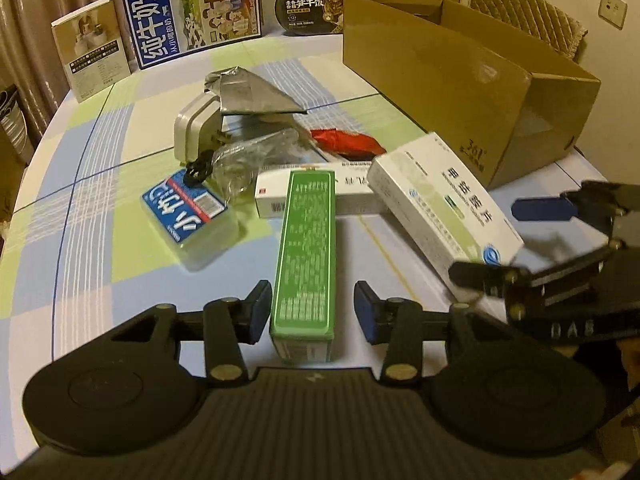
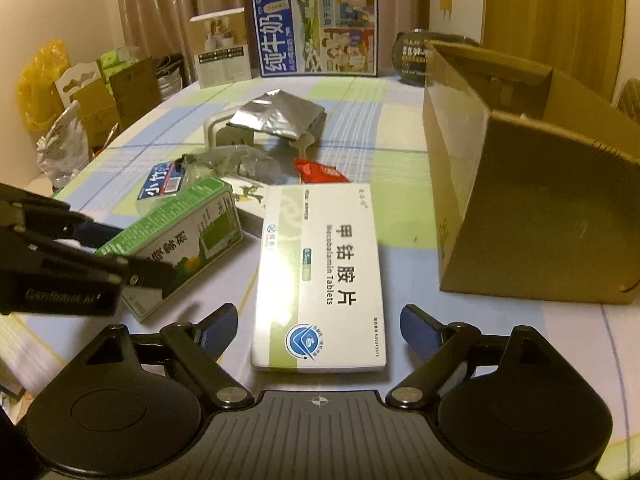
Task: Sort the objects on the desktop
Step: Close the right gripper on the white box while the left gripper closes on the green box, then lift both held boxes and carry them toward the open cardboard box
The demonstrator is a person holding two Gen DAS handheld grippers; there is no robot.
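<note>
left gripper (image 1: 312, 312) | jaws part-open astride the long green cardboard box (image 1: 306, 256), pads not touching, long axis running near-to-far | right gripper (image 2: 318, 330) | jaws wide astride the flat white tablet carton (image 2: 320, 276), nothing held

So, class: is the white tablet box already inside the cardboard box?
No, the white tablet box lies flat on the tablecloth, outside the cardboard box.

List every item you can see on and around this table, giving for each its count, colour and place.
green box: 1, green, between left fingers
tablet box: 1, white, between right fingers
second white box: 1, under green box's far end
tissue pack: 1, blue-labelled, left
foil pouch: 1, silver, centre
red packet: 1, red, centre
cardboard box: 1, brown, right
milk carton: 1, blue, rear
left gripper: 1, black
right gripper: 1, black
</note>
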